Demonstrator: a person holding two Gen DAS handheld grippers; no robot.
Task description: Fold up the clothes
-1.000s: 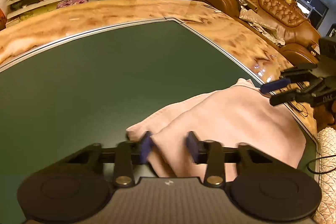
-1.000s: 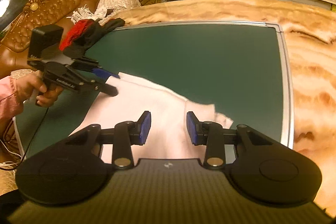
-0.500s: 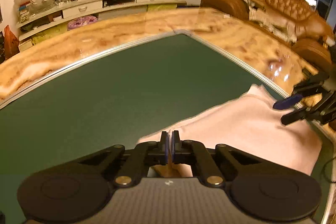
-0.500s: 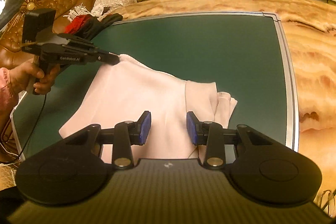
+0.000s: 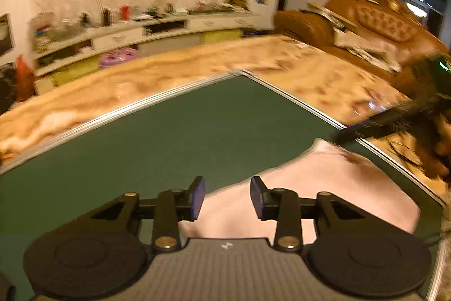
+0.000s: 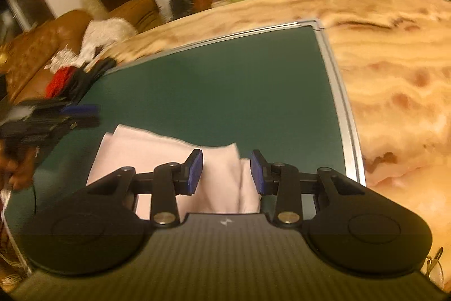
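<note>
Below my left gripper (image 5: 227, 198) the jaws were opening with nothing pinched; the pink garment (image 5: 324, 188) lay flat on the green mat (image 5: 169, 137), its near edge running under the gap and spreading toward 3 o'clock. My right gripper (image 6: 227, 172) stood partly open and pressed on nothing; the folded pink garment (image 6: 217, 174) sat beneath the gap, stretching toward 9 o'clock. Both views were blurred. At 10 o'clock in the right view, dark and red clothes (image 6: 76, 75) lay at the mat's corner.
</note>
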